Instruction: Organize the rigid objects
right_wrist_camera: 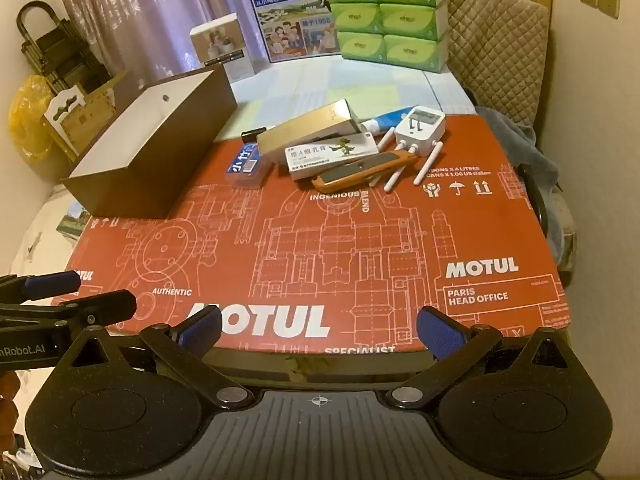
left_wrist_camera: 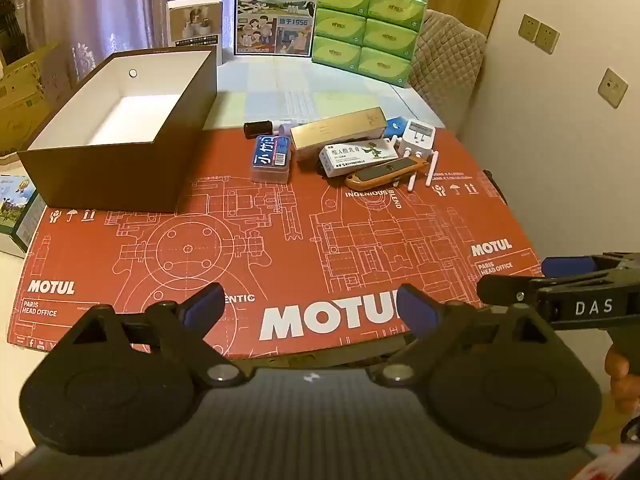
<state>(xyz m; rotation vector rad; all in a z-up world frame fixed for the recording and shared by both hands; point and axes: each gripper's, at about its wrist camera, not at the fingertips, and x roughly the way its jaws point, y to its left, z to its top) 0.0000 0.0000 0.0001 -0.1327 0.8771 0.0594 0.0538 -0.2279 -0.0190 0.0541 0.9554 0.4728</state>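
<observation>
A red mat point(left_wrist_camera: 304, 240) covers the table, curtains point(left_wrist_camera: 100, 0) and a wall point(left_wrist_camera: 560, 120) behind. At ten o'clock stands an empty box point(left_wrist_camera: 120, 136); at twelve, the clutter point(left_wrist_camera: 340, 152). Left gripper point(left_wrist_camera: 310, 304) and right gripper point(right_wrist_camera: 318, 326) gape, holding nothing.

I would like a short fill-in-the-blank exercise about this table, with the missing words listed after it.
1. The brown box on the red mat has ____ inside it.
2. The orange knife lies ____ the brown box.
3. Both the left tongs and the right tongs are ____.
4. The packs of tissues at the far end are ____ in colour.

Missing words: nothing; outside; open; green
</observation>
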